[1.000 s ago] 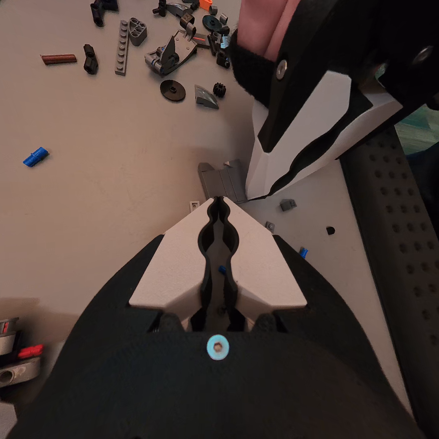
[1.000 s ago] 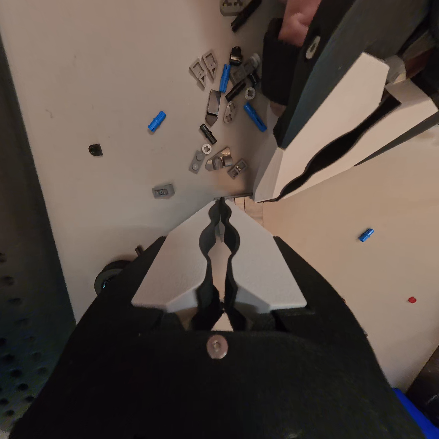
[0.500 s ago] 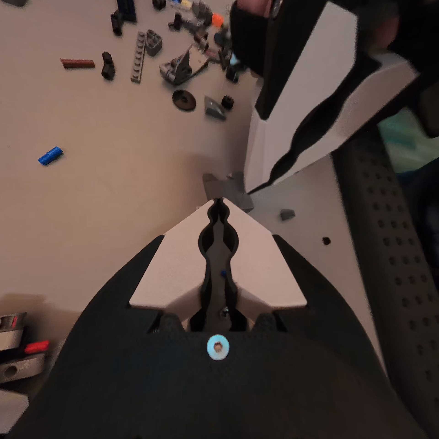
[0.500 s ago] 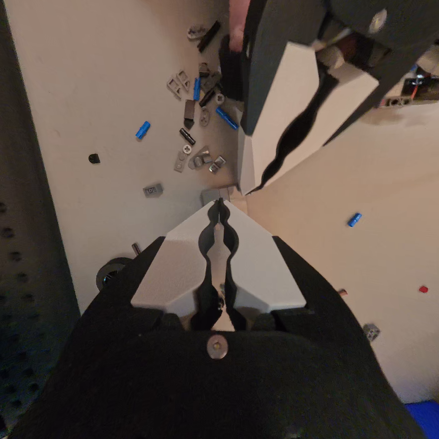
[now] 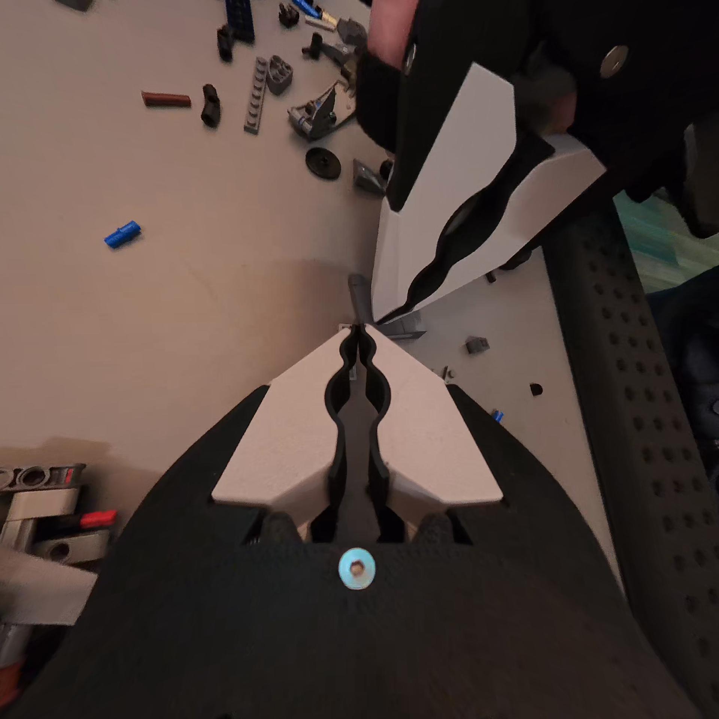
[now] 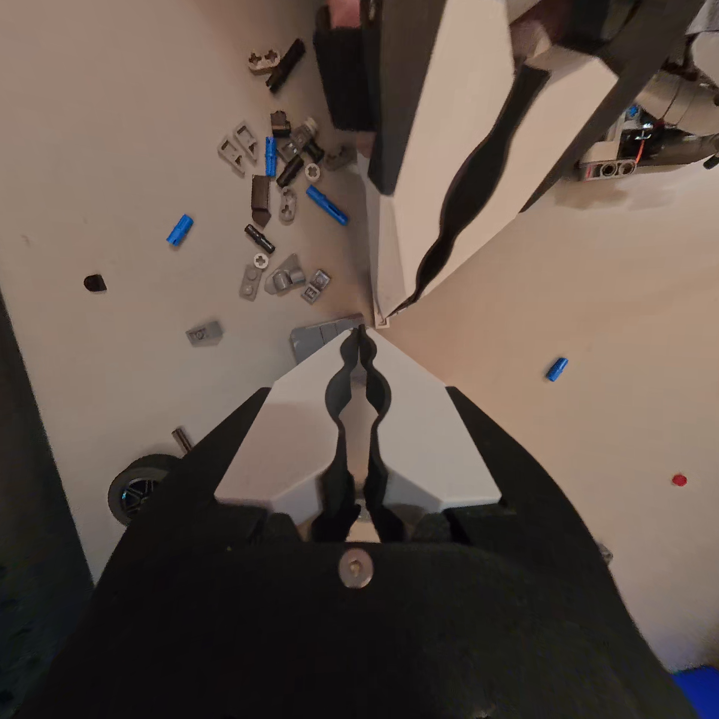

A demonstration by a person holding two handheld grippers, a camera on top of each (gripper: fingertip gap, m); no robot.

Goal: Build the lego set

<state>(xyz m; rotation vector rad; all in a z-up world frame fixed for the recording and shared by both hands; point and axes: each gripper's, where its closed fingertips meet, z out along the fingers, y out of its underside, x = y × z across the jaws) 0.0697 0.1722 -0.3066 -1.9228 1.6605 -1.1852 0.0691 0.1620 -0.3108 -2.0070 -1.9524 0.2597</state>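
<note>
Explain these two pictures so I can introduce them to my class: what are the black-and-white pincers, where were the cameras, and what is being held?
There is no robot arm here: a person holds two hand tools, each with two fingers that pinch. A camera rides on each tool, looking along its fingers. In the left wrist view the left gripper fills the bottom and the right gripper comes in from the top right; the right wrist view shows the reverse. Both are shut, and their tips meet on one grey plate, which both seem to pinch. On the table lie loose Lego parts, such as a blue pin and a wheel, plus a part-built model.
</note>
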